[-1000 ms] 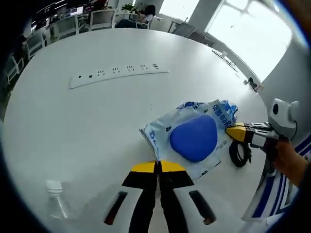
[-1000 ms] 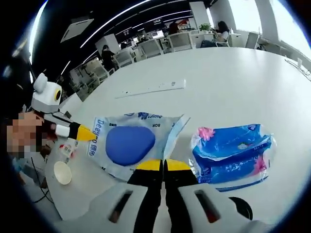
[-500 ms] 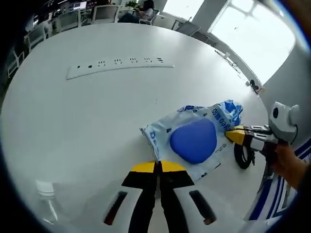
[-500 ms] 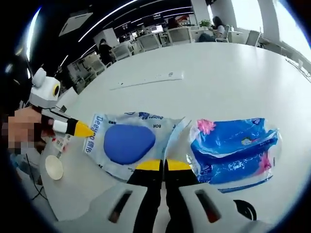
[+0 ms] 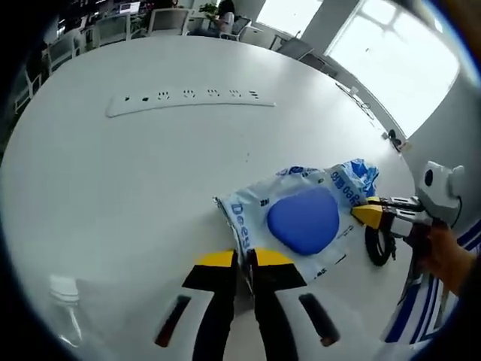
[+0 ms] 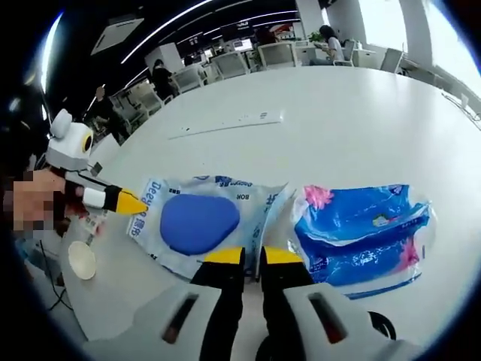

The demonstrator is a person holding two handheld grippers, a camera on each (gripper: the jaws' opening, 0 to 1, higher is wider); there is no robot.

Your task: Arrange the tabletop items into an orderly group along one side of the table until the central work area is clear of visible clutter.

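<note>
White round table (image 5: pixel 98 188), and the wipes pack (image 5: pixel 301 222) with the big blue lid lies flat on it near one edge. Left gripper (image 5: pixel 244 259) has its jaws a narrow crack apart right at one end of the pack; can't tell if it's pinching the wrapper. Right gripper (image 6: pixel 252 256) is the same story at the opposite end. A blue tissue pack (image 6: pixel 364 237) sits just beside the wipes. Power strip (image 5: pixel 188 101) lies well apart, a paper cup (image 6: pixel 81 259) near the edge.
</note>
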